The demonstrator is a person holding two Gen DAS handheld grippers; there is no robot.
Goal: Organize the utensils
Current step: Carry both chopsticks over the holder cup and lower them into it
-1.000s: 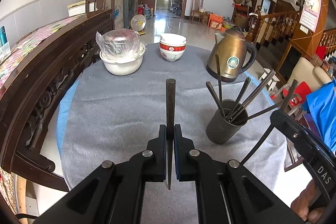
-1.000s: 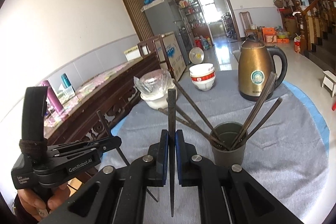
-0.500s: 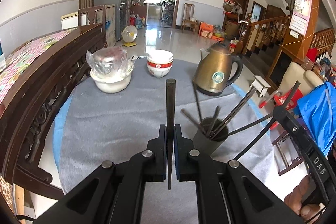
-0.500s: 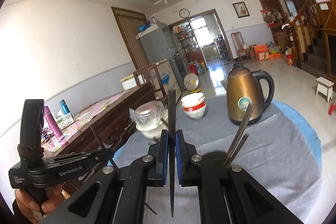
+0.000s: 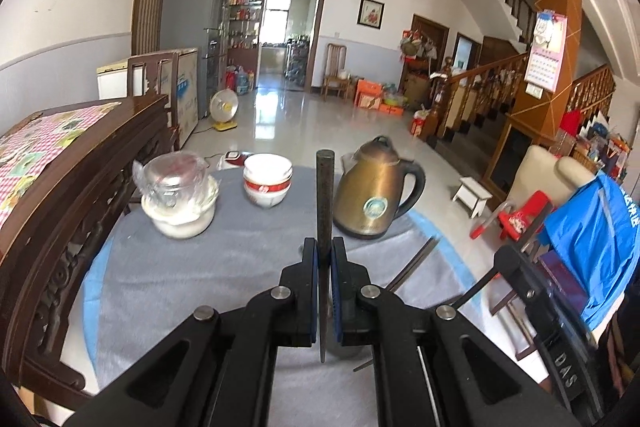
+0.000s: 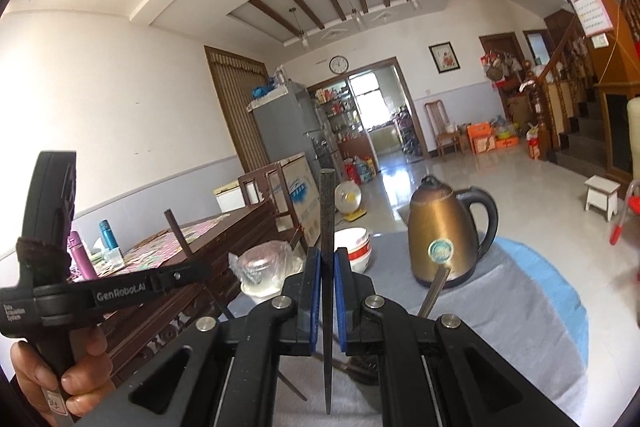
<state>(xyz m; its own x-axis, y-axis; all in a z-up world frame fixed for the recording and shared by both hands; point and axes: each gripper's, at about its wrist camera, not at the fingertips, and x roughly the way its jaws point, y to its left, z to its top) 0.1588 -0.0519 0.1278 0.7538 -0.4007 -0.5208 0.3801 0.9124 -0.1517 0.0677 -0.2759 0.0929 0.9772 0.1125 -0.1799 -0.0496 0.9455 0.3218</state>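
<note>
Left wrist: grey cloth [image 5: 168,279] covers round table [image 5: 86,291].

Round worktop [image 5: 180,279] covered by a grey cloth [image 5: 224,267] over a blue underlay [image 5: 90,291] that shows at the rim. On the cloth: white bowl [image 5: 182,221] at 10 o'clock with a plastic-wrapped glass container [image 5: 174,179] in it; stack of white-and-red bowls [image 5: 267,179] at 12, just right of it; brass kettle [image 5: 374,191] with black handle at 1 o'clock. All three stand apart, upright. Dark carved wooden bench back [image 5: 72,195] is at the 9 o'clock edge.
</note>
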